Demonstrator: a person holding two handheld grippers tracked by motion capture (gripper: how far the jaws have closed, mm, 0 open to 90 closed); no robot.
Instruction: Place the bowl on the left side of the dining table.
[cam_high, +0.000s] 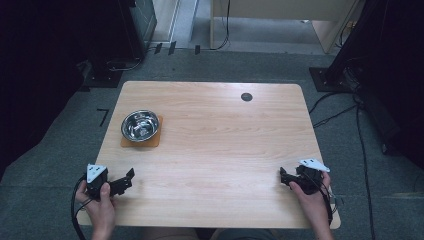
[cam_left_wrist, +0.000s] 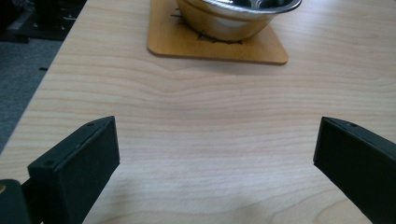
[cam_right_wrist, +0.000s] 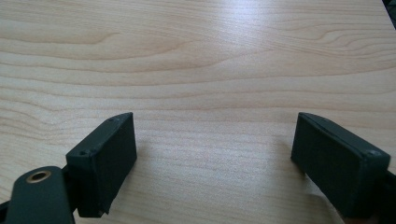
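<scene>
The left hand-held gripper (cam_high: 126, 179) is sitting low over the near left part of the tabletop (cam_high: 215, 150), gripped by the person's left hand (cam_high: 97, 202), and its jaws are standing wide apart with nothing but bare wood between them; the left gripper view is showing one black jaw at each lower corner and open wood grain in the gap. Ahead of this hand-held gripper, well apart from its jaws and slightly to its left as seen from above, a steel bowl (cam_high: 140, 125) is resting on a thin orange-brown mat (cam_high: 155, 140), the bowl sitting upright and covering most of the mat. In the left gripper view the steel bowl (cam_left_wrist: 233, 16) is lying straight ahead at the top edge, with the mat (cam_left_wrist: 187, 46) spreading out beneath it toward the jaws. The right hand-held gripper (cam_high: 283, 176) is lying at the near right part of the tabletop, held by the person's right hand (cam_high: 310, 192), far across from the left one and far from the bowl. Its jaws are also standing wide open and holding nothing, with plain wood showing between them in the right gripper view. A small dark round disc (cam_high: 246, 97) is sitting in the tabletop far ahead of the right hand-held gripper, near the far edge.
</scene>
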